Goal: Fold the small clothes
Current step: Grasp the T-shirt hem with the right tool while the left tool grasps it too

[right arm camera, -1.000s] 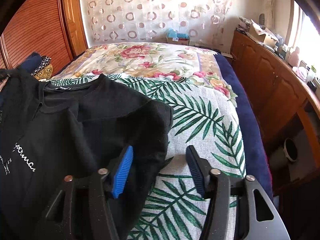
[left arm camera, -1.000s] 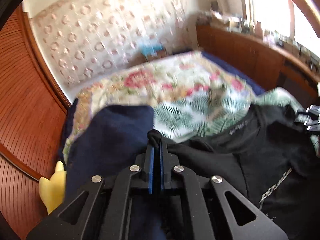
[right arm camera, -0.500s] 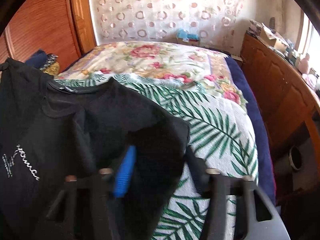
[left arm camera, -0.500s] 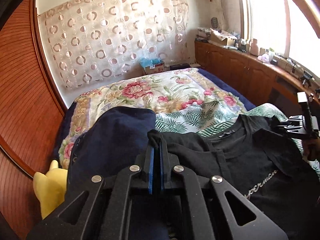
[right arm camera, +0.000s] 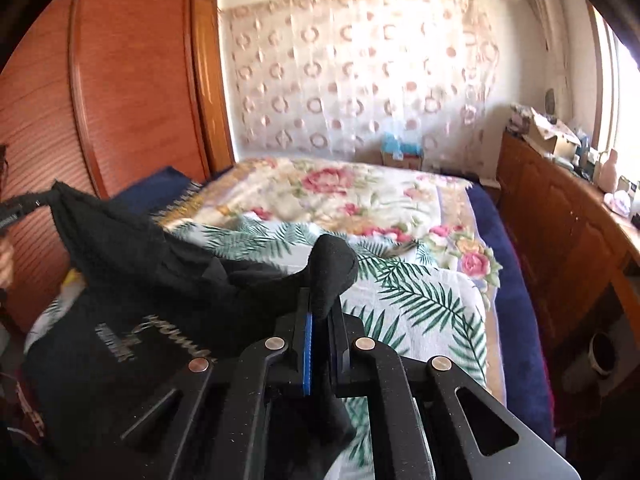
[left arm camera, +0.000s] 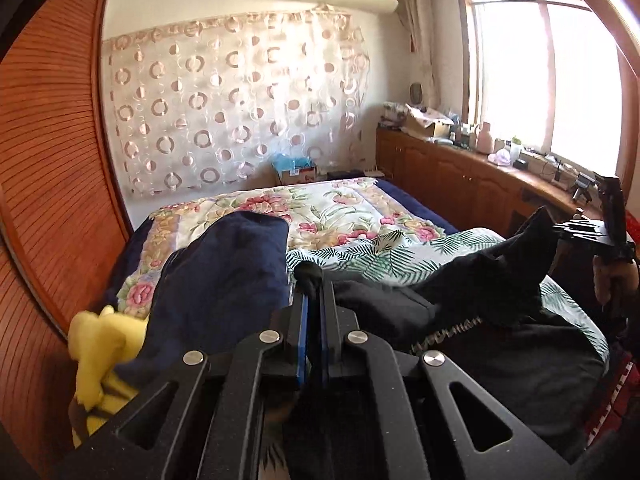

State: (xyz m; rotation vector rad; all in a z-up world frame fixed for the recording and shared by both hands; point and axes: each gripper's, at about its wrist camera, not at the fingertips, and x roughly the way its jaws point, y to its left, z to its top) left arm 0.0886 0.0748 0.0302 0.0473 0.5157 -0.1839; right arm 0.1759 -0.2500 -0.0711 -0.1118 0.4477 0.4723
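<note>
Left wrist view: my left gripper (left arm camera: pixel 313 304) is pinched closed on the black T-shirt (left arm camera: pixel 500 320); my right gripper (right arm camera: pixel 320 316) likewise clamps its other shoulder. Between them it hangs lifted over the leaf-print bedspread (right arm camera: pixel 420 300), navy garment (left arm camera: pixel 224 272) beyond.

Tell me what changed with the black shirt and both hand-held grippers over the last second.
The right hand-held gripper, open beside the shirt's edge a second ago, closed on the black T-shirt and lifted it, so the upper part now hangs off the palm-print cover. The left hand-held gripper rose with it, staying clamped on the shirt. The navy garment stayed put.
</note>
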